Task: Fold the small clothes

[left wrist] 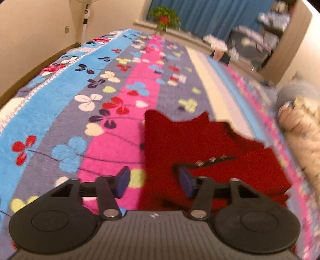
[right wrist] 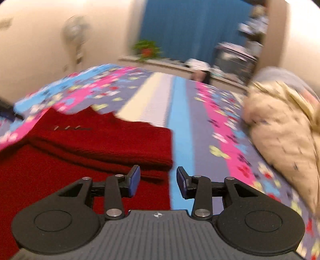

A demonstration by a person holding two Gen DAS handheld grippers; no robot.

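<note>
A small red knitted garment lies on the flowered bedspread, partly folded, with a row of small buttons on top. My left gripper is open and empty, just above the garment's left edge. In the right wrist view the same red garment lies left of centre, a folded layer on top of it. My right gripper is open and empty over the garment's right edge. The left finger is over the red knit and the right finger is over the blue stripe of the bedspread.
A cream fluffy garment is piled on the bed's right side, also blurred in the left wrist view. A standing fan, a potted plant, blue curtains and cluttered shelves stand beyond the bed.
</note>
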